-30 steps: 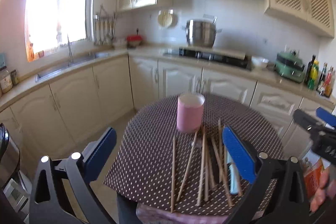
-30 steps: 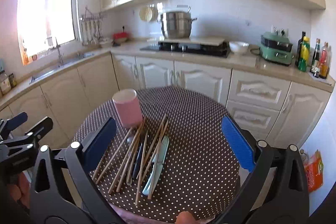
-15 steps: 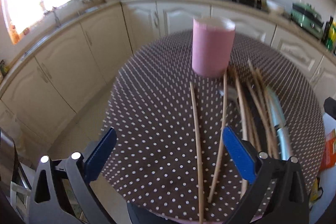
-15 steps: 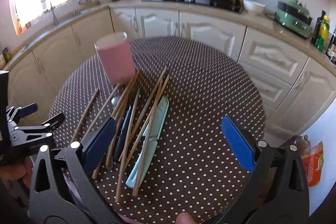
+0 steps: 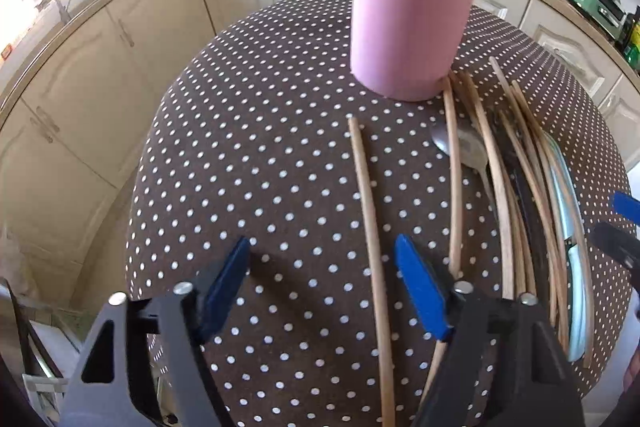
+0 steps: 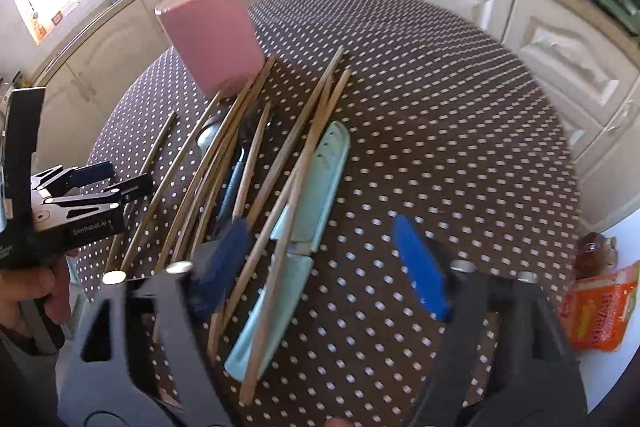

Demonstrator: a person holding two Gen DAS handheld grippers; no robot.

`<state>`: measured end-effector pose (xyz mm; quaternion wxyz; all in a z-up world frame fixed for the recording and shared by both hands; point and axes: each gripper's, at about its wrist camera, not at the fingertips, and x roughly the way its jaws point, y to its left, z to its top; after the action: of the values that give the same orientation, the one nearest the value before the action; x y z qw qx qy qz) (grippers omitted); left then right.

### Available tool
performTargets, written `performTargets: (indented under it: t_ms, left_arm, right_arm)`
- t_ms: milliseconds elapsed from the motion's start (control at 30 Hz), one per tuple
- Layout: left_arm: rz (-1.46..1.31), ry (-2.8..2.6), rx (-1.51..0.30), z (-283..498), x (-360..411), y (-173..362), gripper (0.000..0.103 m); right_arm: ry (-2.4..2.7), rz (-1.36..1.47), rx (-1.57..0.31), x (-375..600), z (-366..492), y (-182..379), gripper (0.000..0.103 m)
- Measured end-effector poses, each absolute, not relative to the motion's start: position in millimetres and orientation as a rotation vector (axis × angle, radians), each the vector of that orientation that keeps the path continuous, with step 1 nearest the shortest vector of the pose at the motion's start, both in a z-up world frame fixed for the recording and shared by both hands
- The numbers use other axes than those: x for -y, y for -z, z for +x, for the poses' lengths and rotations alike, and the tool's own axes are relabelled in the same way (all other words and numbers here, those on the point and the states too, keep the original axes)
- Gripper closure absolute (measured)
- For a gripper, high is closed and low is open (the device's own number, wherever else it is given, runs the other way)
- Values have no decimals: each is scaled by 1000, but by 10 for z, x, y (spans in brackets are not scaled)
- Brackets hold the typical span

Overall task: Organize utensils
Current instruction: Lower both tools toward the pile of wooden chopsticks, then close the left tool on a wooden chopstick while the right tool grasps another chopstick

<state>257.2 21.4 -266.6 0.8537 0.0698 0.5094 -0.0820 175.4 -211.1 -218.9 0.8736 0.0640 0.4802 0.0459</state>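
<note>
Hovering with fingers spread over the counter's near edge, the left gripper (image 5: 322, 279) and the right gripper (image 6: 320, 263) held nothing; the light, stiff chopsticks (image 6: 224, 163) beside the pink cup (image 5: 412, 23) probably wanted mid-shaft pinching.

Beside the left gripper (image 5: 322, 281), a spoon (image 5: 460, 145) lies half buried under chopsticks (image 5: 454, 183). Ahead of the right gripper (image 6: 320, 259), perhaps a dark knife handle (image 6: 234, 183), mostly covered.
</note>
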Motion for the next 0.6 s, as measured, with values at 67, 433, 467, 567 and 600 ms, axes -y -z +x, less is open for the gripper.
performTargets:
  t_ms: [67,433,467,567,600]
  left_arm:
    - [151,180,-1078,2618,-192,2623,37]
    - [163,241,-1088,2634,20,2570,83]
    - [164,247,-1089,2638,31,2564,91]
    - [176,258,-1089,2633,83,2562,96]
    - [179,261,-1087,2637,99,2558,97]
  right_arm:
    - [-114,139,-1021,2096,1829,2213,54]
    - [-168,123,-1066,1969,2217,2310,83]
    - [-170,123,-1069,1973,2223,2327,86]
    - [-169,103,-1073,1973,2287,2357,93]
    - [-169,100,-1074,1978,2306,2362,93]
